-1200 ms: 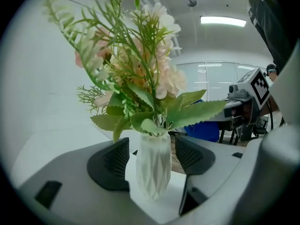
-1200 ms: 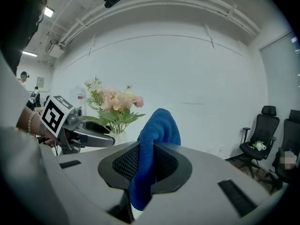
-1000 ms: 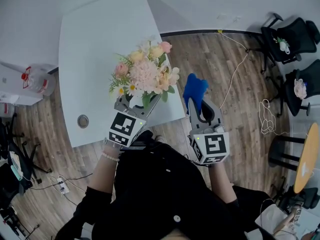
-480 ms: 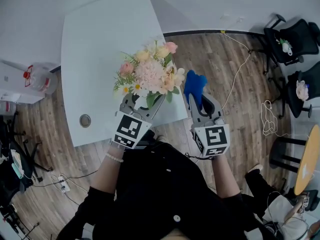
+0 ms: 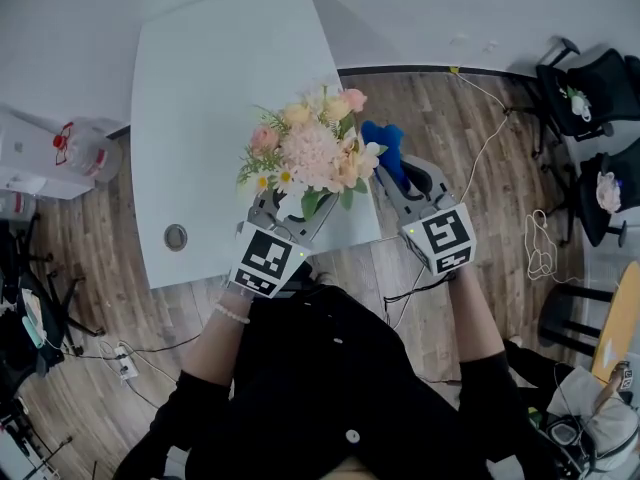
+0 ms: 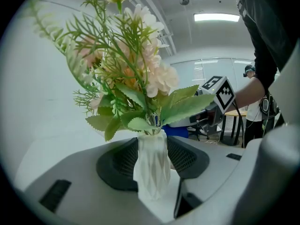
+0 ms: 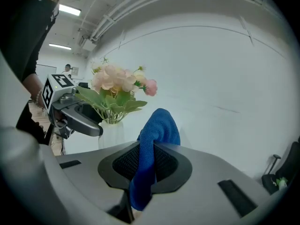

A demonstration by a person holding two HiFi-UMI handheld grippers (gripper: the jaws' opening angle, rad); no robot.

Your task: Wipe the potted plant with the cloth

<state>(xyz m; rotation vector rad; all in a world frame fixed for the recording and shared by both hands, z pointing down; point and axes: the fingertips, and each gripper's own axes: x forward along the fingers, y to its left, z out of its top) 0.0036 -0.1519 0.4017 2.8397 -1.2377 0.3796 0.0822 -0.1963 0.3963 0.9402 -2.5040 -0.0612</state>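
Gripping vase, just closed: left gripper | right gripper pinches cloth, perhaps touching flowers

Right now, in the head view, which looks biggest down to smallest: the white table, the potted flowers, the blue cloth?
1. white table
2. potted flowers
3. blue cloth, though part of it is hidden

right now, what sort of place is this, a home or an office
Most likely an office or shared workroom: black wheeled office chairs stand on the wood-plank floor, a large white table fills the middle, and long ceiling strip lights show overhead.
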